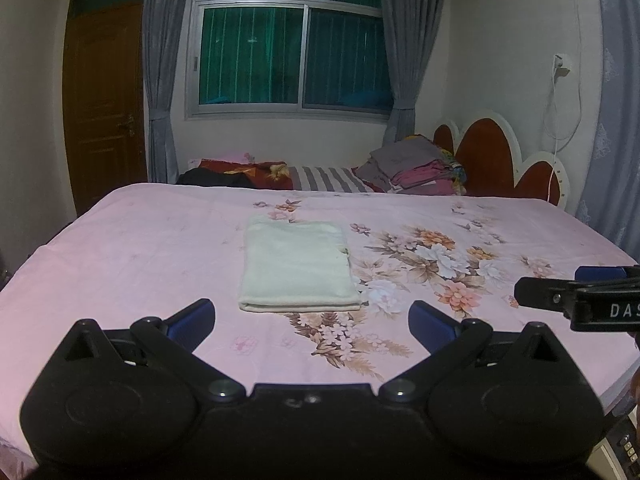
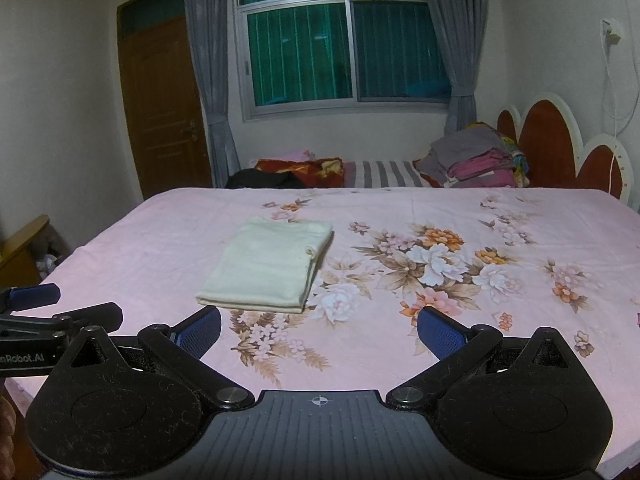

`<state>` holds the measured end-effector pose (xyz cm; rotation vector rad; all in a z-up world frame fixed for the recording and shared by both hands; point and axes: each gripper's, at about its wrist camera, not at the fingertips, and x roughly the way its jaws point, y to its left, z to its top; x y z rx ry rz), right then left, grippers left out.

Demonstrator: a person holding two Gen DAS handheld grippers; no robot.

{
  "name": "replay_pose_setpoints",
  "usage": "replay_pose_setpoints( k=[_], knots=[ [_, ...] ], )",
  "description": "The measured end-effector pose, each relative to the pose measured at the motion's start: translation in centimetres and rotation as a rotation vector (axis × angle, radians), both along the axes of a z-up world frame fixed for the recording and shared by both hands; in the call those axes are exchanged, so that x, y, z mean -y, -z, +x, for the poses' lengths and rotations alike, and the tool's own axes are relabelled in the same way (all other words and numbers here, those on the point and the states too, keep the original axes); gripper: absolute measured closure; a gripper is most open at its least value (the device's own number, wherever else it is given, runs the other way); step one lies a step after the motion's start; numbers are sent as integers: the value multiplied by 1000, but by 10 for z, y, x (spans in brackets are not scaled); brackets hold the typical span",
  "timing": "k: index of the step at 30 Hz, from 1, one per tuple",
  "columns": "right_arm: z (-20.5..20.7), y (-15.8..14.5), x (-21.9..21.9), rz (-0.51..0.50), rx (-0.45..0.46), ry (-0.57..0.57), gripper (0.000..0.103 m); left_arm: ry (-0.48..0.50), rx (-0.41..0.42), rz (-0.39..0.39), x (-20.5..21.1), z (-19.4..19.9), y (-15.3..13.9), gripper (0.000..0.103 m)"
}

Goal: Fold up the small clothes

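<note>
**Folded cloth lies flat on the bed, both grippers spread and empty**

Left of the pale cream folded cloth (image 1: 298, 266), the pink floral bedsheet (image 1: 132, 248) runs bare to its left edge, with a brown wooden door (image 1: 106, 92) beyond it. The left gripper (image 1: 312, 320) hovers just short of the cloth's near edge, its blue-padded fingers spread wide and holding nothing. The cloth is a neat rectangle lying flat on the sheet, its long axis running away from the grippers toward the window (image 1: 294, 44); the thick folded edge faces the grippers. Right of the cloth, the sheet's printed flowers stretch free to the right edge. The right gripper (image 2: 320, 332) sits right of the cloth's near corner, fingers likewise wide apart and empty. Behind the cloth, a stack of grey and pink folded clothes (image 1: 416, 166) rests by the red headboard (image 1: 486, 156).
</note>
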<state>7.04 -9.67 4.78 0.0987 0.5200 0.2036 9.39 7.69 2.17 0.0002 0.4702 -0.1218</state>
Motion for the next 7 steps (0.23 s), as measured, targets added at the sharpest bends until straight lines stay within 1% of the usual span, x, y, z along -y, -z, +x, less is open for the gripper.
replay_pose_setpoints(
  k=[4, 7],
  knots=[
    [0, 0, 0, 0, -1, 0, 0, 1, -3, -1, 2, 0, 0, 1],
    [0, 1, 0, 2, -2, -2, 0, 0, -3, 17, 5, -1, 0, 0]
  ],
)
